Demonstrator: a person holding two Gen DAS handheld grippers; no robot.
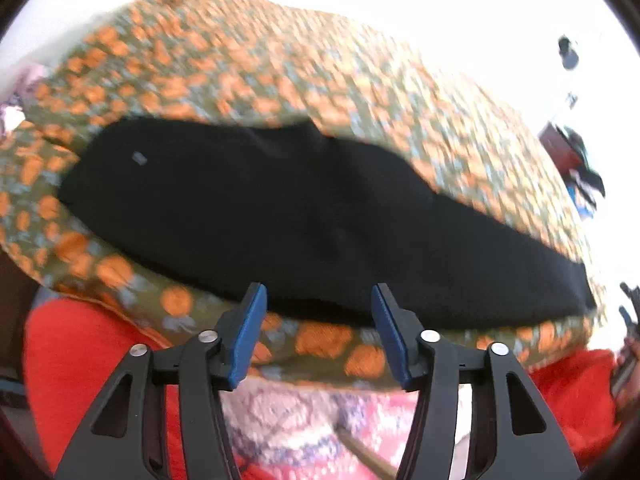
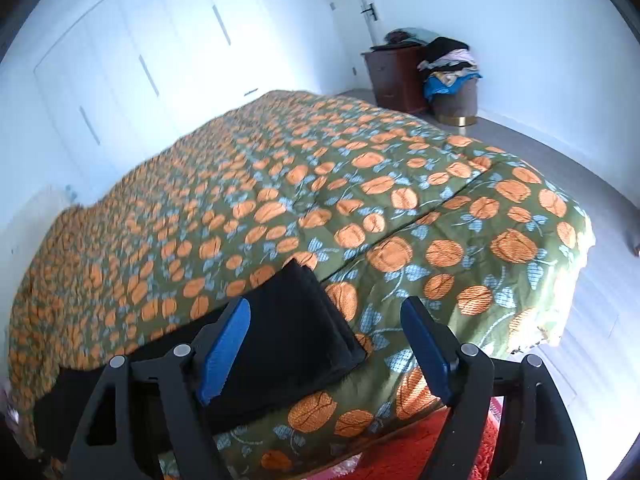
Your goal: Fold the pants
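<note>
The pants [image 1: 312, 216] are lying as a long black strip along the near edge of the bed [image 2: 280, 184], one end showing stacked layers. The left gripper [image 1: 318, 332] and right gripper [image 2: 326, 344] are both standing well open, holding nothing, clear of the cloth. Judged: a fold is laid, and the next move is calling for fresh grips at one end. Only the right view is showing the hamper [image 2: 456, 96] at 1 o'clock; only the left is showing the full strip
</note>
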